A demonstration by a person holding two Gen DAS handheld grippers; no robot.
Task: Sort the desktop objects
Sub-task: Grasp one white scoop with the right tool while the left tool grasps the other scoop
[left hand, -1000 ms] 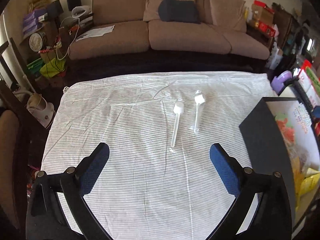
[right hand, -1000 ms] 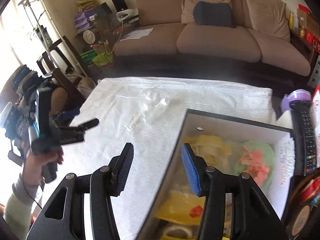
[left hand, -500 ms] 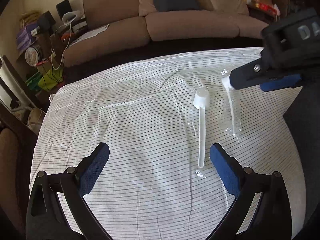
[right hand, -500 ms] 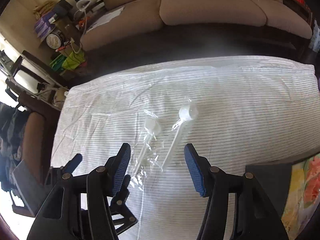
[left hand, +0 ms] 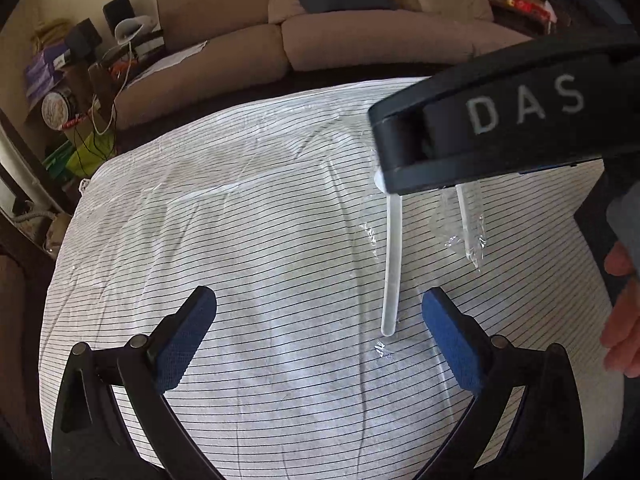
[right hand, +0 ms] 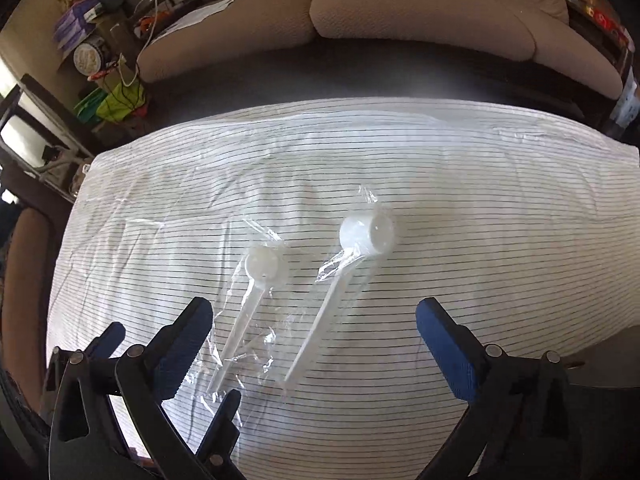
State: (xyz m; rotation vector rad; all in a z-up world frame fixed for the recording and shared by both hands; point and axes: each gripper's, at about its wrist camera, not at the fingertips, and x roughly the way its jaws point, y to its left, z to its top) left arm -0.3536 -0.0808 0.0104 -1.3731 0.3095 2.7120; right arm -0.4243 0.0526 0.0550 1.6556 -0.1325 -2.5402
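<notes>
two wrapped white scoops side by side on the striped bench cloth (right hand: 500,240): left scoop (right hand: 250,300) and right scoop (right hand: 344,280), each in crinkly clear film, handles pointing toward the cameras. right gripper (right hand: 308,352) hovering above both with jaws spread wide, holding nothing; left gripper (left hand: 316,344) low over the bench, jaws equally wide and empty, tip of the left scoop's handle (left hand: 390,276) lying between them.

probably best to pick one scoop per gripper: centre on the handle, descend until pads straddle it, close on the plastic rather than loose film, which looks slippery.

compared with half a second ago: closer in, right gripper's jaws opened noticeably wider, and its body now covering the scoop bowls in the left wrist view.
</notes>
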